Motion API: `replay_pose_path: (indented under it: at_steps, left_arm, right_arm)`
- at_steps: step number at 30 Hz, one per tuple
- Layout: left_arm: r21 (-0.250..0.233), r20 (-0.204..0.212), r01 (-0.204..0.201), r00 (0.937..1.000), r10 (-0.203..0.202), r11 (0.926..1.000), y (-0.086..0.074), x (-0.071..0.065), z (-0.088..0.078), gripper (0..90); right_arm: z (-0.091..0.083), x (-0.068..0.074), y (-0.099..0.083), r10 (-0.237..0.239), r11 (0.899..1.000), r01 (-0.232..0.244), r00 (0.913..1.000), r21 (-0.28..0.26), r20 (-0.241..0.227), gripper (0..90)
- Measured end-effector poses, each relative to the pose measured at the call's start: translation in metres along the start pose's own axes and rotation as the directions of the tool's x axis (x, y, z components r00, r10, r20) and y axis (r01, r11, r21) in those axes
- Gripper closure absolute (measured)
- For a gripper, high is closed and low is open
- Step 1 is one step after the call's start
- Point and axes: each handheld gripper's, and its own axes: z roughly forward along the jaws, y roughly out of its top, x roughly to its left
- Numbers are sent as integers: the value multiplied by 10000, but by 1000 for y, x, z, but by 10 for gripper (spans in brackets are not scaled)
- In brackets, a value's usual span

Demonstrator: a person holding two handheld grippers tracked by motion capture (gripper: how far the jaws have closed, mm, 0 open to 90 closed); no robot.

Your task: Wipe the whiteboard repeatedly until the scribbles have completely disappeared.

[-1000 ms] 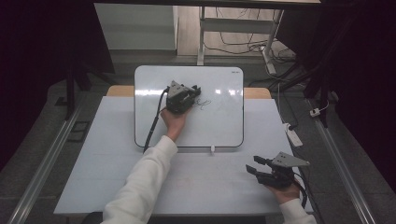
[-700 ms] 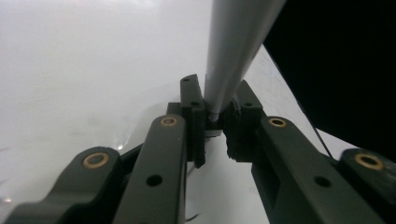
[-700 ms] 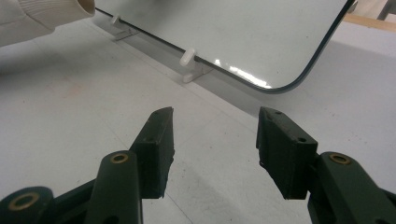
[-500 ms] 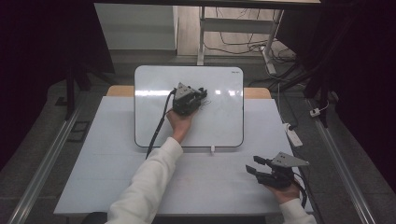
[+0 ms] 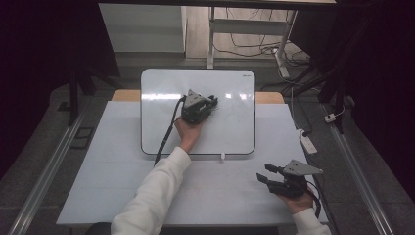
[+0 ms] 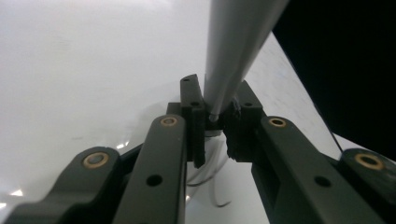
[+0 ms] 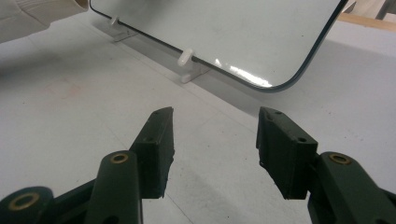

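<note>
Whiteboard lies on the table's far middle; over it the left gripper pinches a grey marker, tip on the board. Near the right edge, the right gripper rests, jaws apart, holding nothing.

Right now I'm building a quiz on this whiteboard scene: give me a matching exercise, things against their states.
1. left gripper
2. right gripper
3. glossy white rectangular whiteboard
4. slim grey marker pen

A. fingers apart, nothing between them
B. lies on the pale table
C. clamped between black fingers
D. shut, over the board

Pairs: 1-D, 2-A, 3-B, 4-C
</note>
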Motion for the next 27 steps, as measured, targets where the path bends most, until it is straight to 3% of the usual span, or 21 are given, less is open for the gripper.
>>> replay_pose_path:
  at_steps: [3,6,8,10,12,15,18,21,25,27]
  left_arm:
    - [184,295,-237,9993,232,9996,-7,-12,4,782]
    - [394,439,-831,9957,813,9958,-13,-26,9,782]
    - [311,307,-722,9970,712,9969,-10,-20,6,782]
    - [75,-12,-246,9997,246,9997,-6,-6,-1,782]
    - [-96,-53,227,9997,-227,9997,-3,7,-9,782]
    - [100,69,-49,10000,48,9999,-8,1,-8,781]
    - [329,525,-532,9973,514,9980,-17,-20,3,782]
    - [303,552,-602,9968,584,9977,-16,-28,10,782]
    - [110,108,-252,9996,251,9996,-7,-10,3,782]
    - [160,75,-372,9993,371,9992,-5,-8,1,782]
  right_arm:
    - [1,1,1,-59,10000,59,10000,26,-59,462]
    - [3,3,2,-139,9999,140,9999,71,-87,462]
    - [4,2,1,-116,9999,116,9999,85,-89,462]
    - [3,2,1,-93,9999,93,9999,77,-69,462]
    - [2,2,1,-44,10000,44,10000,20,-50,463]
    - [2,1,1,-25,10000,25,10000,7,-86,462]
    - [5,2,2,-71,9999,73,9999,93,-139,462]
    - [6,4,2,-158,9998,160,9998,129,-105,461]
    - [4,3,2,-118,9999,119,9999,72,-111,461]
    - [4,2,2,-69,10000,70,9999,47,-110,461]
